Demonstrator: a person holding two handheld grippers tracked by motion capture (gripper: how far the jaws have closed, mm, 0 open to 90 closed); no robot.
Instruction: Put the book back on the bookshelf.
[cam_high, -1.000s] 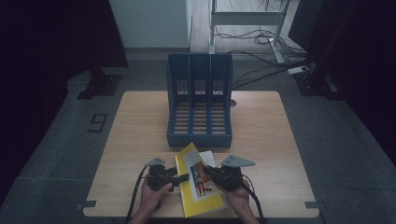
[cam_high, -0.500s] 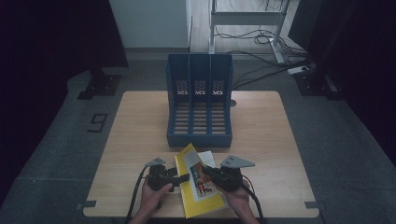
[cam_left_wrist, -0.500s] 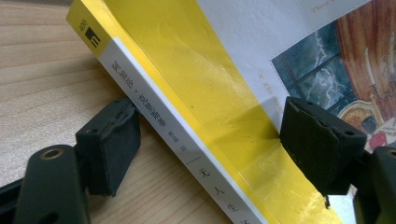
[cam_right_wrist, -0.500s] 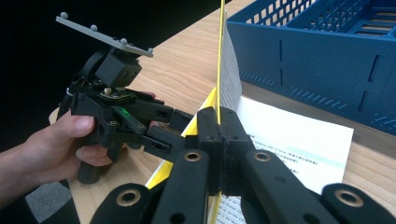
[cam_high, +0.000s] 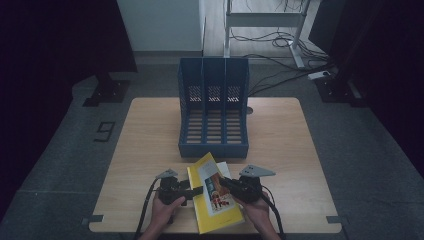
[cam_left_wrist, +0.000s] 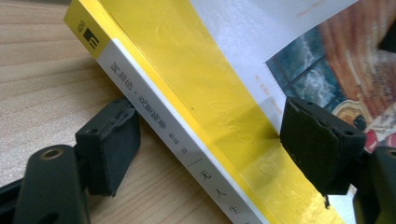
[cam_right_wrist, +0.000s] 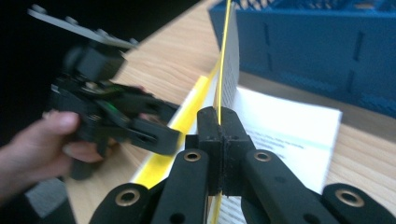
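A yellow book (cam_high: 216, 205) lies near the table's front edge, its white spine (cam_left_wrist: 177, 135) printed with characters. My right gripper (cam_high: 223, 182) is shut on the front cover (cam_right_wrist: 225, 56), which stands up edge-on from between its pads (cam_right_wrist: 219, 121), baring a white printed page (cam_right_wrist: 285, 135) below. My left gripper (cam_high: 196, 190) is at the book's left side and stands open. In the left gripper view its jaws (cam_left_wrist: 215, 144) straddle the spine edge, one pad (cam_left_wrist: 109, 144) down by the tabletop, the other pad (cam_left_wrist: 322, 144) over the cover.
A blue three-slot file holder (cam_high: 214, 110) stands at the table's middle, just beyond the book, and shows again (cam_right_wrist: 317, 42) close behind the raised cover. Bare wooden tabletop (cam_high: 145, 135) lies on both sides. A hand (cam_right_wrist: 42, 140) holds the left gripper.
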